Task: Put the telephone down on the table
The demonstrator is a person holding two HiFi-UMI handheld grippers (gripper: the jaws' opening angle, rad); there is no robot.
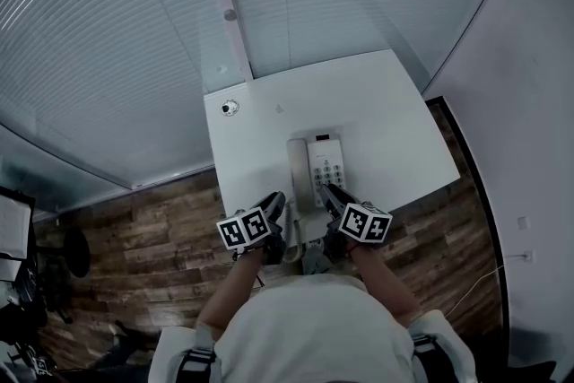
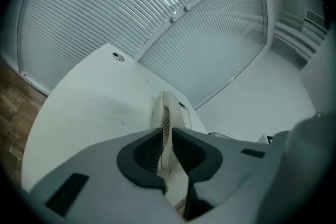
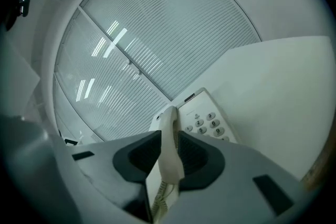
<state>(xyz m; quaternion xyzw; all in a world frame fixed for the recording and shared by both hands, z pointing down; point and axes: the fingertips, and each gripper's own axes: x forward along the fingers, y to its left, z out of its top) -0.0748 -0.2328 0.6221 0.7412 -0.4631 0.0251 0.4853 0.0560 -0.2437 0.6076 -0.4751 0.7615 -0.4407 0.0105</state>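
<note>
With my left tongs point(image 1: 279, 198) and right tongs point(image 1: 326, 189) both clamped on the near end of the telephone point(image 1: 317, 168), at centre frame over the surface's point(image 1: 386, 103) near part, I judge the set-down is underway; next I must settle it flat, then release.

Closed horizontal blinds point(image 1: 117, 40) covered the windows on two sides, split by a pale mullion point(image 1: 235, 49) (two round knobs sat on it). Wood-plank flooring point(image 1: 152, 238) ran below, a white wall point(image 1: 529, 103) stood at right, and dark equipment point(image 1: 27, 282) crowded the left edge.
</note>
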